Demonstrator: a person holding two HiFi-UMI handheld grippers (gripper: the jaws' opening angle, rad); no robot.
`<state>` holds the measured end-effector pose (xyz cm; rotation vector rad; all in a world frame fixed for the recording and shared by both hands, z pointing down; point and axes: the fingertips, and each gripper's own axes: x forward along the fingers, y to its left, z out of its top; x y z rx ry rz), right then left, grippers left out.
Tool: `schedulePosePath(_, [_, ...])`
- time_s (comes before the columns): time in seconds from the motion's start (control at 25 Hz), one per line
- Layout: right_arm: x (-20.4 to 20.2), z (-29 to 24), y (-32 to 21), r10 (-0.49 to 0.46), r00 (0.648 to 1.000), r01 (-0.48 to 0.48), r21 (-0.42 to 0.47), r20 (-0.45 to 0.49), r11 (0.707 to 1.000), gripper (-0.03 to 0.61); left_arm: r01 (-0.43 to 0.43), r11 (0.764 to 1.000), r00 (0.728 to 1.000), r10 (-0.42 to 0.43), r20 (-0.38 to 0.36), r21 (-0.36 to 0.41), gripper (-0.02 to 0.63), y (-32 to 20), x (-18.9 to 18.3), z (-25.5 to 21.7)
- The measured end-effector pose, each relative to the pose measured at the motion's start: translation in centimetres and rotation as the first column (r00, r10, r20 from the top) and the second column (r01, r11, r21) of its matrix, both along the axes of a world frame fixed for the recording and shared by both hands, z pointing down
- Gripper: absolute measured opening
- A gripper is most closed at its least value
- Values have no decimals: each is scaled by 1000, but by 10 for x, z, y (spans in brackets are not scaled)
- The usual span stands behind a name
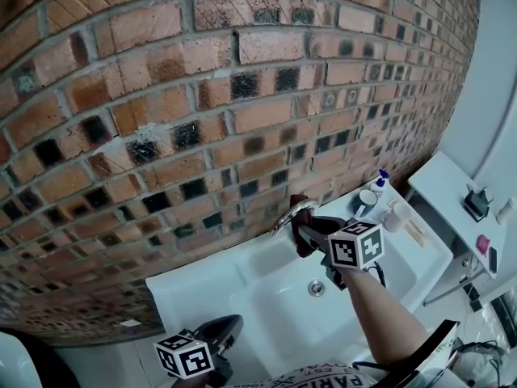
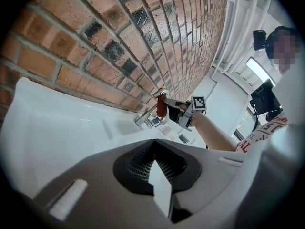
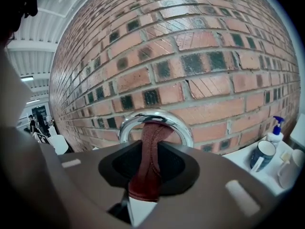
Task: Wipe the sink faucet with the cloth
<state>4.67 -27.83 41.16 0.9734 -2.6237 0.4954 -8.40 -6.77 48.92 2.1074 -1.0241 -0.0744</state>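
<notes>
A: What's hard to see?

B: The right gripper (image 1: pixel 308 234) covers most of the faucet (image 1: pixel 289 216). From above only a chrome stretch of spout shows to the left of its jaws, and the faucet base is hidden. The left gripper (image 1: pixel 220 334) is cut off by the bottom edge in the head view. Its own housing fills the lower half of its view.

A: Right jaws?

B: Clamped on the dark red cloth (image 3: pixel 147 175). In the right gripper view the cloth runs from between the jaws straight ahead and meets the spout's chrome arc. The cloth's far end is hidden behind that arc. The brick wall (image 3: pixel 200 61) is right behind it.

A: Left?

B: Jaws together with nothing between them. It is held low at the near rim of the sink (image 1: pixel 242 293), well apart from the faucet. Its view shows the right gripper and the cloth far ahead at the spout.

A: Containers?

B: The drain (image 1: pixel 316 287) sits in the sink basin, just below the right gripper. Right of that gripper, on the sink ledge, are a dark mug (image 1: pixel 365 202) and a blue-topped pump bottle (image 1: pixel 381 181). I can't tell what's in the mug. Further right is a shelf (image 1: pixel 448 217) with items too small to make out.
</notes>
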Motion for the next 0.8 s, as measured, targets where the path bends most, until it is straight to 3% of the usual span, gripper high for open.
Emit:
schedulePosePath(0.56, [-31,11,21,-60,998,59,-13,-21,998,92,6,1000,1000,-6,-21,1,5,3,-6,4])
schedulePosePath(0.8, [-13,7,36,-63,996,66,-45,63,997,94,-1,1000,1000,1,-12,14,5,0,-4,-2])
